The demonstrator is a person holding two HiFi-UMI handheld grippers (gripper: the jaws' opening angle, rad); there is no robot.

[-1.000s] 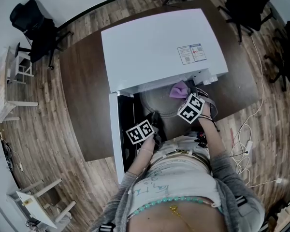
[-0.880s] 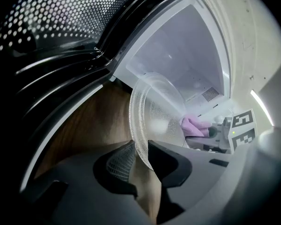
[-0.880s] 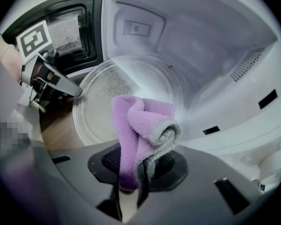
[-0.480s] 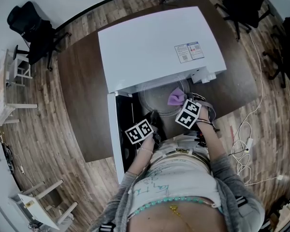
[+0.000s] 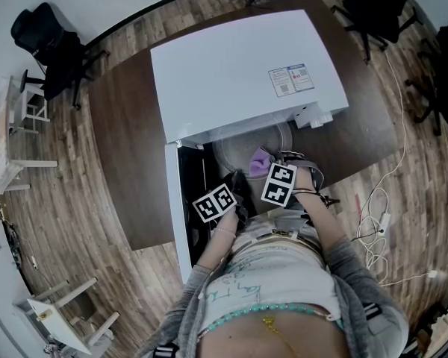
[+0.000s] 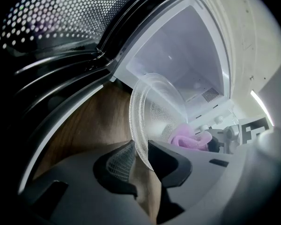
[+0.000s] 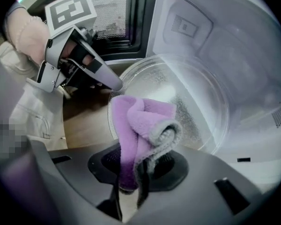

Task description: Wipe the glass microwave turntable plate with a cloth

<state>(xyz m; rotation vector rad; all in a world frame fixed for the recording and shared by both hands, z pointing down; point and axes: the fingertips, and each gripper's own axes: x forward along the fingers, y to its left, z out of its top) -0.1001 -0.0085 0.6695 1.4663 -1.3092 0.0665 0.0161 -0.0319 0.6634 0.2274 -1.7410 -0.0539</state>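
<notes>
**Glass turntable plate** (image 6: 155, 108) held at the open front of the white microwave (image 5: 239, 73), its near rim pinched between the jaws of the left gripper (image 6: 140, 154). The right gripper (image 7: 136, 168) is clamped on a bunched purple cloth (image 7: 139, 118), which appears to lie against the plate's upper face. Step in hand, as judged: wiping. The next move likely calls for sweeping the cloth across the remaining face while the left grip steadies the rim. The microwave stands on a dark brown table (image 5: 123, 136), and beyond it are a wood-plank floor (image 5: 56, 207) and black office chairs (image 5: 48, 43).
</notes>
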